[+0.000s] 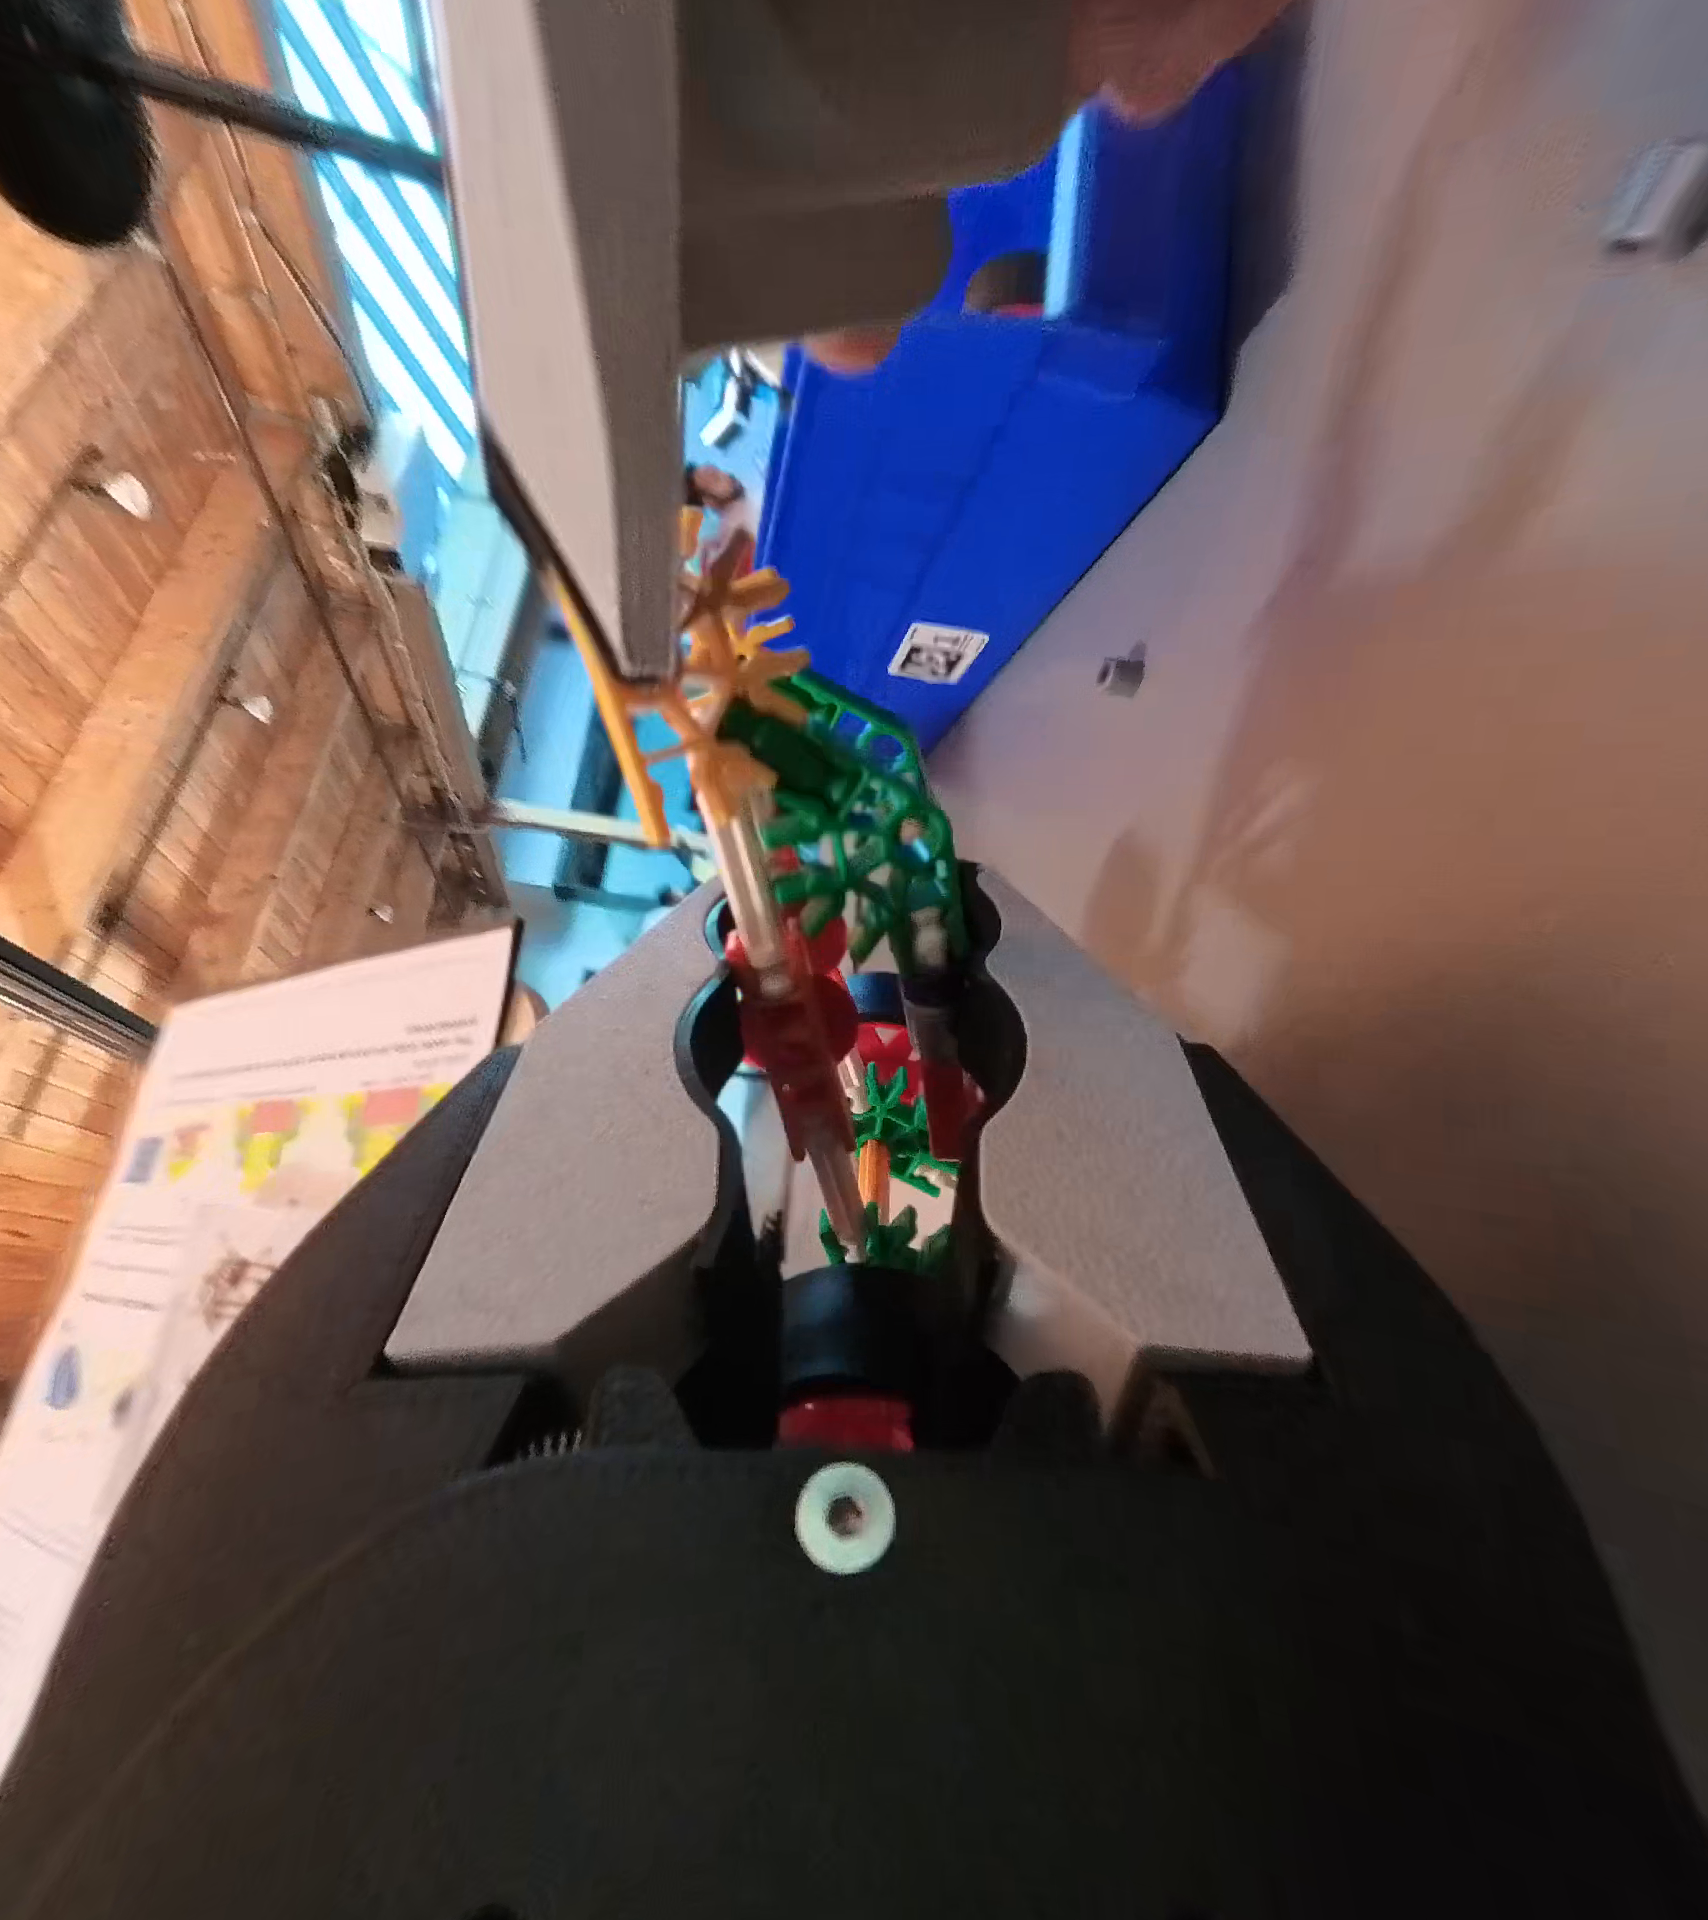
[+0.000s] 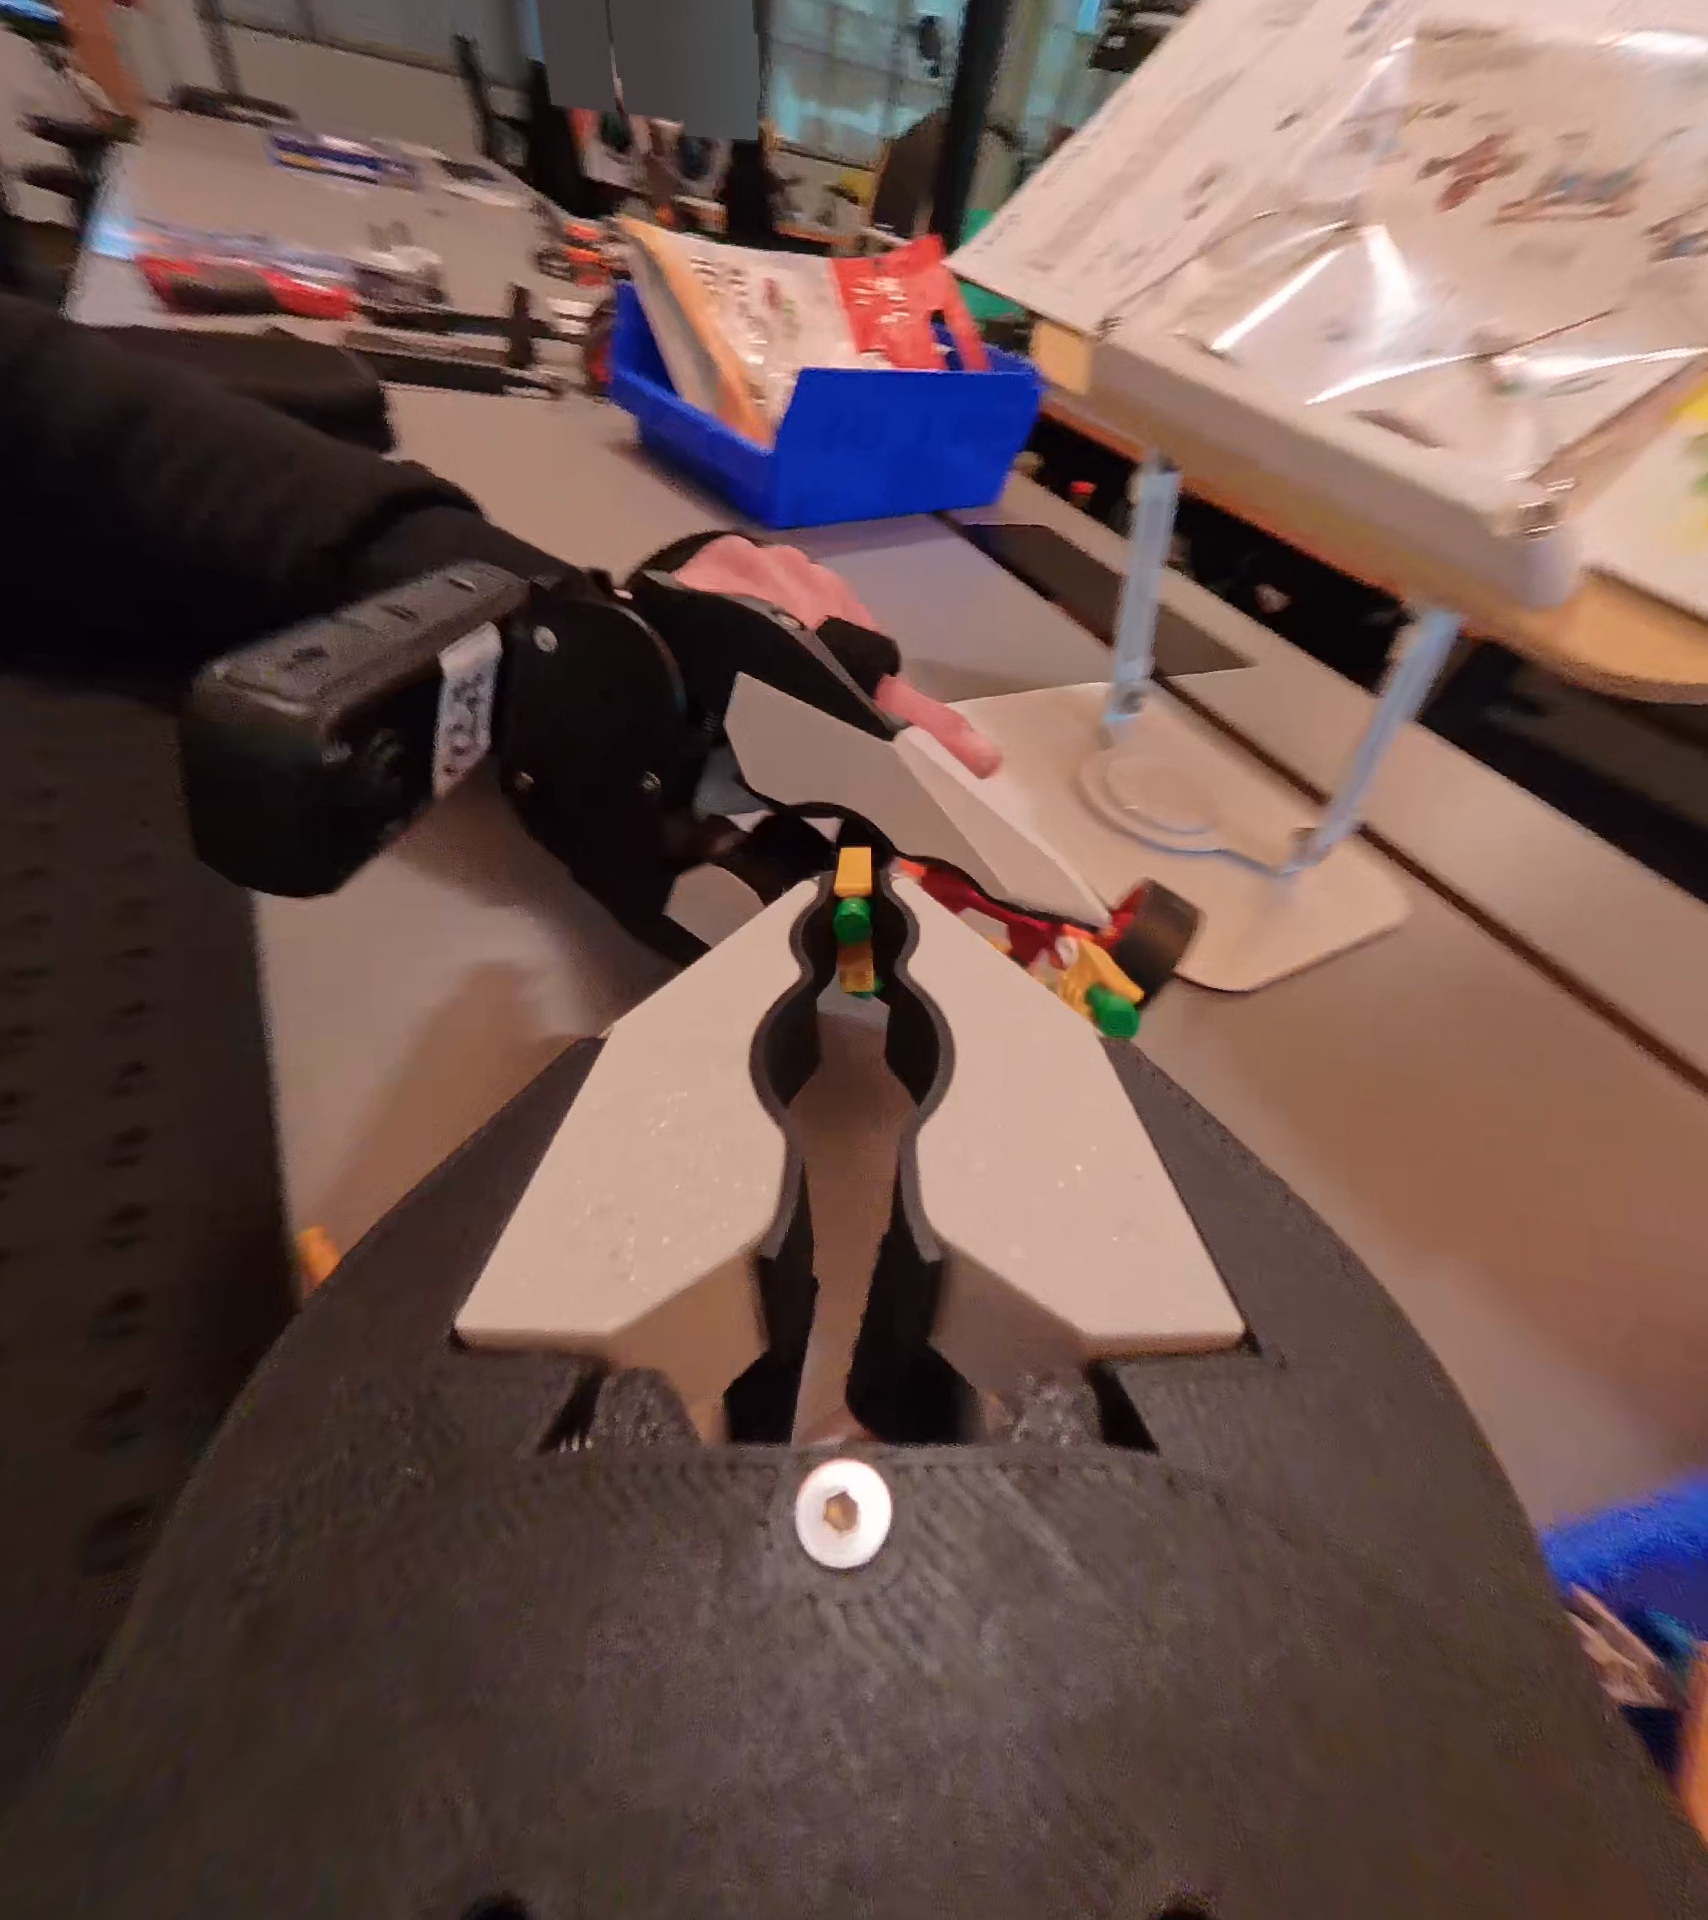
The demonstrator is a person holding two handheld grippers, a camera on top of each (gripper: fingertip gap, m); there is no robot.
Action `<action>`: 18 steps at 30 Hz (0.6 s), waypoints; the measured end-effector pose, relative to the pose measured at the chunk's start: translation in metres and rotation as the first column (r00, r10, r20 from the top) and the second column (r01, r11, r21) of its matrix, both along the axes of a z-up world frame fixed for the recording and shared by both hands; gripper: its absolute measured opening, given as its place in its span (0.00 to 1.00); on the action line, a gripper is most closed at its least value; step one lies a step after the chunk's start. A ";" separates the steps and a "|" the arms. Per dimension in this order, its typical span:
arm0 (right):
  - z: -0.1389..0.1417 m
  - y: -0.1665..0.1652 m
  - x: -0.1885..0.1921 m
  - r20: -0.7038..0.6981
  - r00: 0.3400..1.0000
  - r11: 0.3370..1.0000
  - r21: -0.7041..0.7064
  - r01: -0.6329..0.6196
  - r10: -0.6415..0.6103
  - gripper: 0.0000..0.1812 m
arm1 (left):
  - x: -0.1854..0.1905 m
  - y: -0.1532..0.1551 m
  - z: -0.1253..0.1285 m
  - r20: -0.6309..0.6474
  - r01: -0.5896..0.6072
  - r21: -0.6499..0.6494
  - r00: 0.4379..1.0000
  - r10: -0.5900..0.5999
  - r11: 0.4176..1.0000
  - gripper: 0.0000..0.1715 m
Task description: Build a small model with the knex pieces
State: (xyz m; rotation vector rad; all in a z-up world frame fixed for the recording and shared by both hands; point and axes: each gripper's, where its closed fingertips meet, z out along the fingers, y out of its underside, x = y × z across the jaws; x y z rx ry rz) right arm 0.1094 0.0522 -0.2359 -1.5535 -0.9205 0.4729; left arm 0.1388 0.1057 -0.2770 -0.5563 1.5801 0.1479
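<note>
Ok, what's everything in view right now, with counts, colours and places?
Plastic rod-and-connector toy model: one; green, red, yellow, white, with a black wheel; held between both tools.
Blue plastic bin: one; holds booklets; far side of table.
Second blue bin: one; near right edge, blurred.
Tilted document stand: one; pale, bearing a clear-covered sheet; right.
Grey table: one; beneath everything.
Gloved hand: one; black fingerless glove; on the left tool.
Left tool: grey fingers, shut on the model.
Right tool: grey fingers, shut on the model's yellow-green end.
</note>
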 end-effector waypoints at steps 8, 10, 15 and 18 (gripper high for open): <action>0.008 0.009 -0.002 0.197 0.953 0.952 0.250 0.177 -0.229 0.02 | -0.003 0.013 0.002 -0.132 -0.152 -0.178 0.983 0.130 0.972 0.20; 0.007 0.010 -0.009 0.291 0.912 0.920 0.347 0.182 -0.290 0.02 | -0.003 0.012 0.003 -0.159 -0.166 -0.184 0.978 0.138 0.969 0.19; 0.018 0.016 -0.003 0.279 0.880 0.870 0.428 0.245 -0.385 0.02 | -0.009 0.014 0.006 -0.198 -0.203 -0.280 0.969 0.150 0.938 0.18; 0.027 0.013 0.001 0.181 0.925 0.900 0.353 0.256 -0.334 0.02 | -0.009 0.014 0.012 -0.185 -0.203 -0.333 0.972 0.147 0.921 0.19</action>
